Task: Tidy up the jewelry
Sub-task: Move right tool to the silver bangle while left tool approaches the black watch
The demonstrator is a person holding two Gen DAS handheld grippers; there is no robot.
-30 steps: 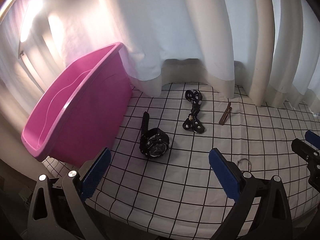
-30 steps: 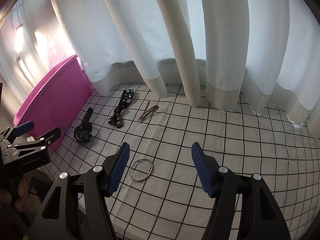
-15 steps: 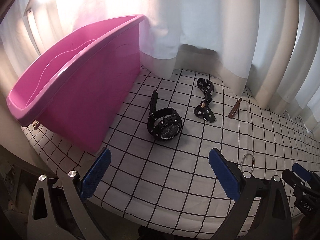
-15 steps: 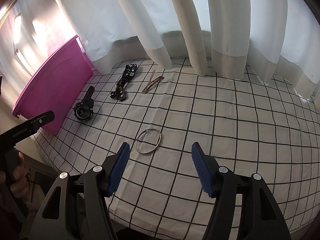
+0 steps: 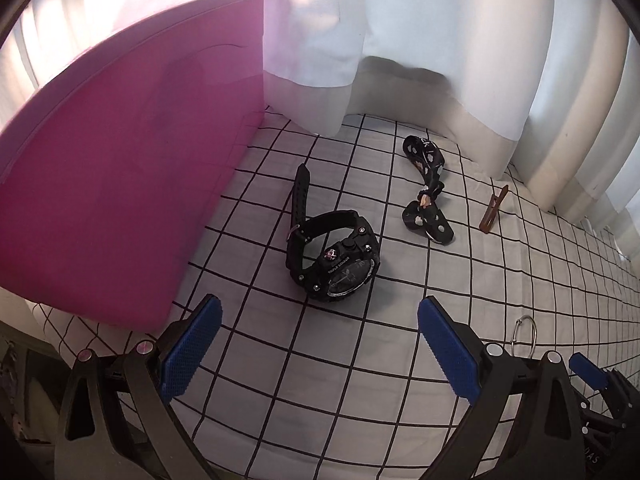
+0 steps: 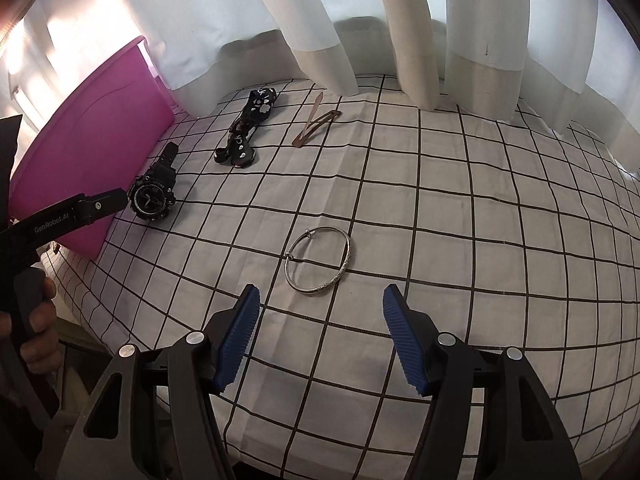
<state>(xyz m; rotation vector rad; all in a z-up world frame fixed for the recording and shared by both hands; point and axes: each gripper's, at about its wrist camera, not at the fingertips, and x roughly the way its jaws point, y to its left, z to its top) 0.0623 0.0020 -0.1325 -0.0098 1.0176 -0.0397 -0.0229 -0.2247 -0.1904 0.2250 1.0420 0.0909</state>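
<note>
Left wrist view: the left gripper [image 5: 318, 344] has its two blue pads spread wide with nothing between them. It points down at a black wristwatch [image 5: 334, 258], which lies on the grid-patterned cloth [image 5: 500, 280] just ahead of the pads. Compared with a second ago the watch fills much more of the view, so this gripper has come down and closer to it. Left of the watch stands the pink bin [image 5: 120, 168], its wall now looming large; its inside is no longer visible. Beyond the watch to the right lies a black patterned hair tie [image 5: 426, 196], and further right of the watch a brown hair clip [image 5: 494, 210]. A silver bangle [image 5: 526, 332] peeks out to the watch's lower right.

Right wrist view: the right gripper [image 6: 320, 340] is also spread and empty. The silver bangle [image 6: 319, 259] lies flat on the cloth just ahead of the pads, larger and more centred than a second ago. Far left of the bangle are the watch [image 6: 154, 194] and pink bin [image 6: 92, 148]; the left gripper's arm, held by a hand [image 6: 34, 332], reaches toward the watch.

Both tools appear to be closing in for a pickup; nothing is seen moved into the bin yet.
</note>
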